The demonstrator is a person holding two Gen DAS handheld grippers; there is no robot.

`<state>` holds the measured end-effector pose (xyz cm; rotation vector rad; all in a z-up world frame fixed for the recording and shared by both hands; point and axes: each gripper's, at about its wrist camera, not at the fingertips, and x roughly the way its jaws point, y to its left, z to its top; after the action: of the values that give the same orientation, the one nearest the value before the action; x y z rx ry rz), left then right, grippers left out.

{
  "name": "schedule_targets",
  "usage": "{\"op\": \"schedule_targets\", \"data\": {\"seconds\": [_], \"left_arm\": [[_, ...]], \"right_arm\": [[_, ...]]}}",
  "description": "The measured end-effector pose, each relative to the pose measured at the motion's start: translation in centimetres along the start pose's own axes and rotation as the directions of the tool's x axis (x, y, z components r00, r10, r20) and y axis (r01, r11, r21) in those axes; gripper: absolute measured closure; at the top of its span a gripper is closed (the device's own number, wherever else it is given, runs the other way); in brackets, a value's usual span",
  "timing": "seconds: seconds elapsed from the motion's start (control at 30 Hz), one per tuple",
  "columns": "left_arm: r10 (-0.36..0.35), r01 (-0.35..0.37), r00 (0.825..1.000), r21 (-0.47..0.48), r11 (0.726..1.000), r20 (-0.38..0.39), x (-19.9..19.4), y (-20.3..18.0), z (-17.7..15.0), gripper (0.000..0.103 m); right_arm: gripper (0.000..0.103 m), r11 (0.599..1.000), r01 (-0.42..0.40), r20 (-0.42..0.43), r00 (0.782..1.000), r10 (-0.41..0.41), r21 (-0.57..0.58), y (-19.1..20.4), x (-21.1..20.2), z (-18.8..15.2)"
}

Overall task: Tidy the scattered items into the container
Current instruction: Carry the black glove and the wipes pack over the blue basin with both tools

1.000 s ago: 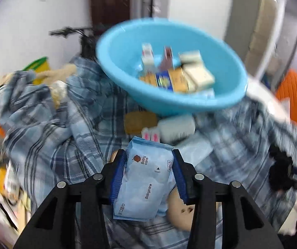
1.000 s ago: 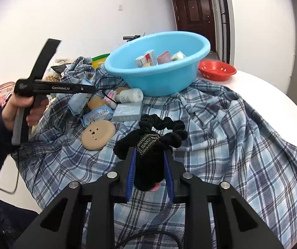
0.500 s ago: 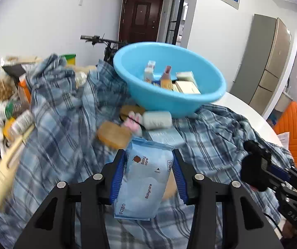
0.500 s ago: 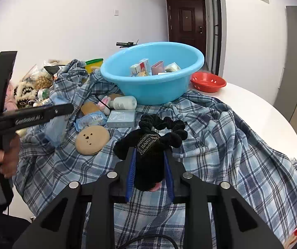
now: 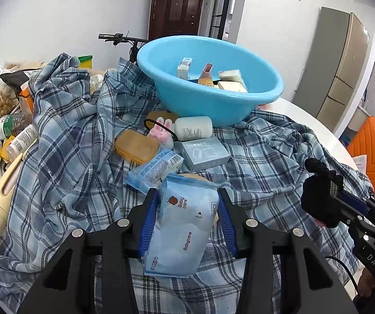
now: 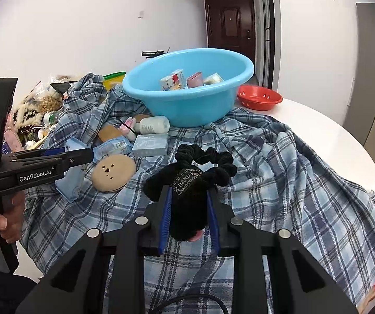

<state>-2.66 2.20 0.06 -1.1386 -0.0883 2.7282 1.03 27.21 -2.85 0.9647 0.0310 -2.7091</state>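
My left gripper (image 5: 187, 196) is shut on a light blue pack of baby wipes (image 5: 185, 225), held above the plaid cloth in front of the blue basin (image 5: 213, 102). My right gripper (image 6: 189, 195) is shut on a black scrunchie (image 6: 192, 180), also held above the cloth. The basin (image 6: 187, 104) holds several small boxes. On the cloth before it lie a white bottle (image 5: 192, 128), a grey-blue box (image 5: 204, 153), an amber soap case (image 5: 136, 146), a blue packet (image 5: 156, 168) and a round tan puff (image 6: 114, 172). The left gripper also shows in the right wrist view (image 6: 82, 154).
A blue plaid cloth (image 6: 292, 172) covers a round white table (image 6: 331, 136). A red bowl (image 6: 259, 100) stands right of the basin. Bottles, bags and clutter (image 5: 6, 128) pile up at the left edge. An orange chair (image 5: 373, 151) is at the right.
My left gripper has drawn back from the basin and lowered, still holding the wipes. My right gripper keeps the scrunchie and has barely moved.
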Motion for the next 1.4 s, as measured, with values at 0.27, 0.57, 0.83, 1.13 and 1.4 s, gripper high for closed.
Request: {"op": "schedule_targets", "data": {"seconds": [0.27, 0.57, 0.83, 1.13, 1.4], "left_arm": [[0.014, -0.013, 0.998, -0.01, 1.0, 0.057, -1.9, 0.2, 2.5, 0.056], [0.051, -0.069, 0.934, 0.038, 0.997, 0.352, -10.3, -1.0, 9.8, 0.056], [0.043, -0.092, 0.846, 0.067, 0.993, 0.531, -18.1, -1.8, 11.3, 0.056], [0.011, -0.059, 0.839, 0.071, 0.996, 0.544, -19.4, -1.8, 10.2, 0.056], [-0.012, -0.025, 0.866, 0.067, 0.997, 0.5, -16.1, -1.7, 13.1, 0.056]], "right_arm": [[0.079, 1.0, 0.009, 0.068, 0.998, -0.008, -0.011, -0.1, -1.6, 2.4], [0.079, 0.997, 0.049, 0.374, 0.927, -0.024, -0.059, 1.0, -9.1, 10.2], [0.079, 0.994, 0.076, 0.5, 0.866, -0.026, -0.08, 2.3, -14.9, 11.2], [0.079, 0.995, 0.056, 0.508, 0.861, -0.005, -0.084, 2.7, -15.2, 10.5], [0.079, 0.994, 0.081, 0.503, 0.864, -0.035, -0.069, 2.3, -12.9, 12.9]]}}
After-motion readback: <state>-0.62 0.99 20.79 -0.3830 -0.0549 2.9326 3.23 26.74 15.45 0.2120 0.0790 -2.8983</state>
